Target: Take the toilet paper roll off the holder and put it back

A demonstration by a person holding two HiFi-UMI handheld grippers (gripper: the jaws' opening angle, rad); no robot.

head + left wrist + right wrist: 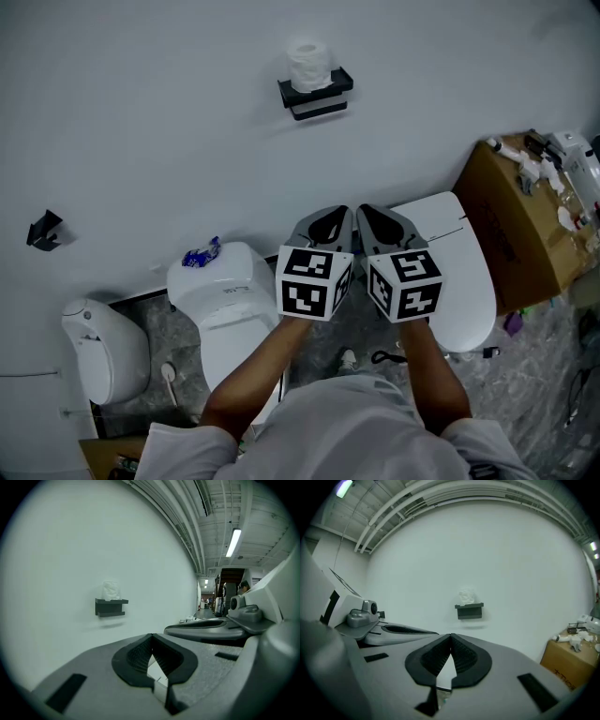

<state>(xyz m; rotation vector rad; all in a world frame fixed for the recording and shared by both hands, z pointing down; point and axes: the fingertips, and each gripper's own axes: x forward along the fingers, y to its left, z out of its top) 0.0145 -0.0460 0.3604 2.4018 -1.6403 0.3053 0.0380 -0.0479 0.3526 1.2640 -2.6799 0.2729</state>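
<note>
A white toilet paper roll stands on a black wall-mounted holder high on the white wall. The roll on its holder shows far ahead in the left gripper view, and the same roll and holder show in the right gripper view. My left gripper and right gripper are held side by side well below the holder, tips pointing at the wall. Both are shut with nothing between the jaws.
Below the grippers stand a white toilet with a blue packet on its tank, a second white fixture to the right and a small white bin at left. A cardboard box with clutter sits at right. A black bracket hangs on the wall.
</note>
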